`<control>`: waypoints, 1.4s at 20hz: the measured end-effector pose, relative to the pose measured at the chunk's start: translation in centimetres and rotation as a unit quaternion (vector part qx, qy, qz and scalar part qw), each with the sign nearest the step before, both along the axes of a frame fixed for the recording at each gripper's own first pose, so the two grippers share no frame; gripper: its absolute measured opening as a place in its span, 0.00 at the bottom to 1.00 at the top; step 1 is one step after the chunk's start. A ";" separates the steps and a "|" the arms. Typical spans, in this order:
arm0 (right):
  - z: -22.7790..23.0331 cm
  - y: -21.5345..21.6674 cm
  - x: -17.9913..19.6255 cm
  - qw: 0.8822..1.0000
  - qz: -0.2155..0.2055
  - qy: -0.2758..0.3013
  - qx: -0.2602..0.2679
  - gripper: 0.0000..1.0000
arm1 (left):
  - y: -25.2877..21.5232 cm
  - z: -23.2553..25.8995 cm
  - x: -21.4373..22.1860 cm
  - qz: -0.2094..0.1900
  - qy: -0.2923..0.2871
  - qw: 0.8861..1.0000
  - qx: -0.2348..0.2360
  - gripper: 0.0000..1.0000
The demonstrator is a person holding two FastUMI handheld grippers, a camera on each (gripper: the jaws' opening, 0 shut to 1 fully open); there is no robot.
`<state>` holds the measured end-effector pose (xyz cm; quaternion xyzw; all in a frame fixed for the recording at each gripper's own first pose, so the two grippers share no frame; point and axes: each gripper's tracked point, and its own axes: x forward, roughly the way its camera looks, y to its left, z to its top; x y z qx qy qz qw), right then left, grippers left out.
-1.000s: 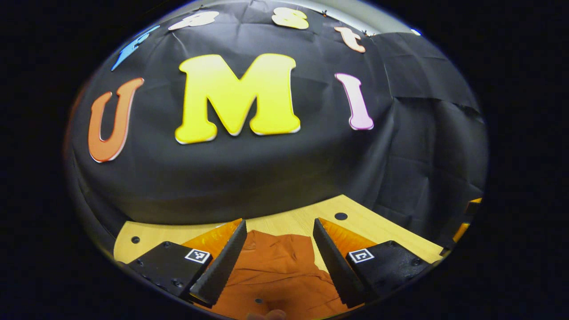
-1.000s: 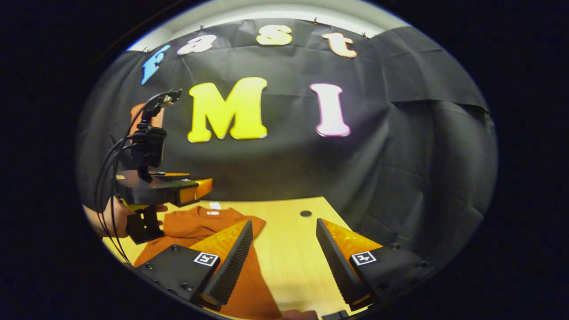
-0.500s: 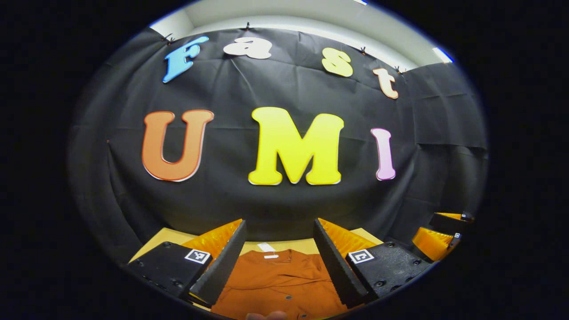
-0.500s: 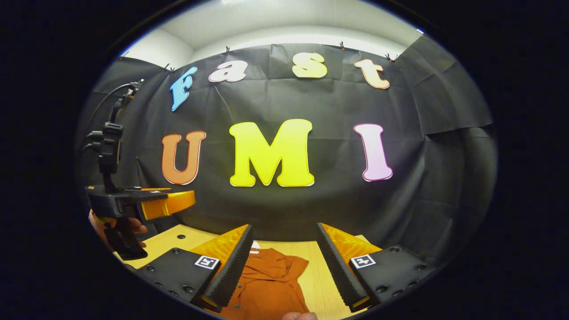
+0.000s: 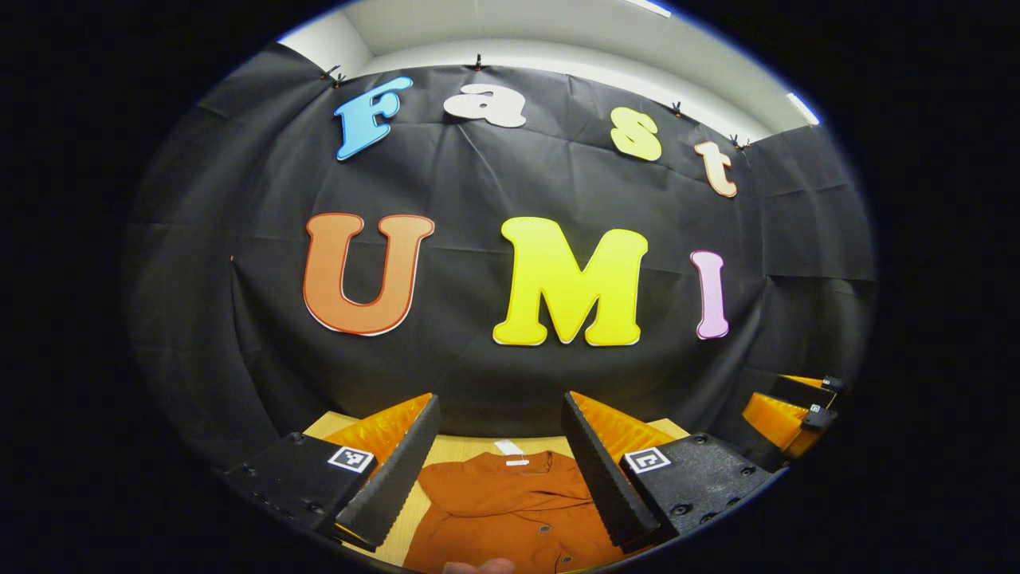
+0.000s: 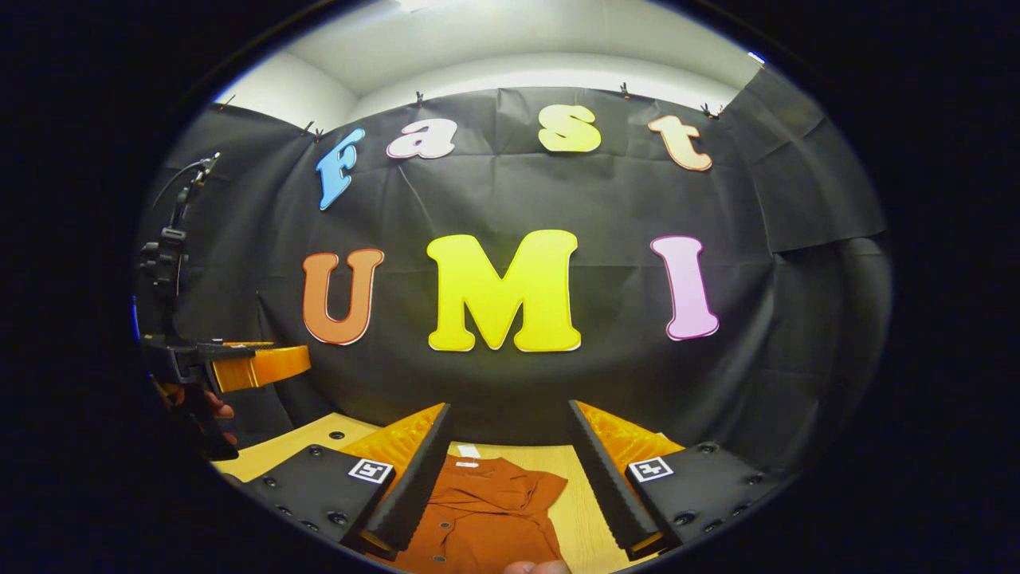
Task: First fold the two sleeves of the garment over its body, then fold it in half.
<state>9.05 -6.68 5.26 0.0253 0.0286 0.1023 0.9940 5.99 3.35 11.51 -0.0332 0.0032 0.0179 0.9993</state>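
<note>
While both the left gripper point(image 5: 500, 462) and right gripper point(image 6: 508, 470) hang wide apart holding nothing, the orange shirt point(image 6: 486, 510) looks part folded, with halving probably left.

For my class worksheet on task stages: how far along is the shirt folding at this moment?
Done: hard to say; the rust-orange button-front cotton shirt lies on the pale wooden table, with one short sleeve apparently still spread. In hand: nothing; the left claw and right claw hang open above it. Left: sleeve folds, then halving.
</note>
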 end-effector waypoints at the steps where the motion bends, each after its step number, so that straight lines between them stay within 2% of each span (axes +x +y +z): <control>1: -0.5 -0.4 -0.1 1.000 0.002 0.013 0.008 0.91 | 0.0 -0.8 -0.4 -0.008 0.013 1.000 -0.006 0.98; 3: -2.0 -1.3 0.1 0.999 0.005 0.041 0.008 0.91 | 0.6 -2.7 -1.0 -0.014 0.035 0.999 -0.014 0.98; 8: -6.8 -3.4 0.0 0.993 0.024 0.116 -0.010 0.91 | 2.5 -9.3 -3.1 -0.024 0.117 0.993 -0.001 0.98; 13: -13.0 -5.3 -2.9 0.982 0.029 0.183 -0.040 0.92 | 4.8 -18.0 -6.6 -0.016 0.222 0.975 -0.019 0.99; 16: -16.4 -7.1 -4.9 0.973 0.023 0.224 -0.049 0.91 | 5.5 -21.3 -8.8 -0.014 0.262 0.964 -0.041 0.99; 19: -19.4 -8.8 -6.8 0.964 0.022 0.259 -0.057 0.92 | 6.4 -24.3 -11.1 -0.028 0.307 0.950 -0.039 0.99; 23: -23.8 -11.4 -9.1 0.948 0.013 0.309 -0.071 0.91 | 8.3 -29.4 -15.9 -0.047 0.384 0.922 -0.015 0.99; 28: -28.6 -13.0 -11.5 0.932 0.013 0.353 -0.085 0.92 | 8.2 -35.0 -20.0 -0.068 0.456 0.884 -0.074 0.99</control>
